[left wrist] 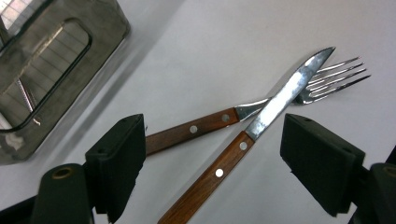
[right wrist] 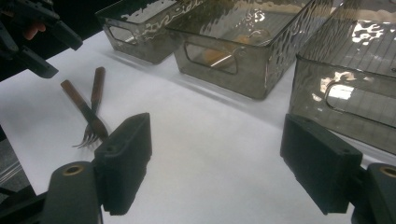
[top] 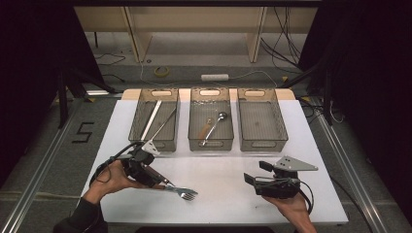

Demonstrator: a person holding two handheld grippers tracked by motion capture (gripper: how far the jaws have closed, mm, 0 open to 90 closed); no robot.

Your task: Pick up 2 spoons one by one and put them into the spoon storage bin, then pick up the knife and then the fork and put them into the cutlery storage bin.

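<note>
The left hand-held gripper (left wrist: 212, 154) hangs low over the counter (top: 218, 194) with its jaws spread wide and nothing between the pads; the knife (left wrist: 261, 126) and fork (left wrist: 224, 121) lie crossed just in front of it, the blade resting over the fork's neck. That crossing is probably why the jaws straddle the wooden knife handle: the top piece has to come away first. The right hand-held gripper (top: 255, 180) waits well apart, also wide and empty, facing the three trays. The left tray (top: 138, 114) holds long thin utensils, hard to tell which, and the middle tray (top: 194, 116) a spoon (top: 214, 126). The right tray (top: 279, 119) looks bare, perhaps kept for one of this pair.
</note>
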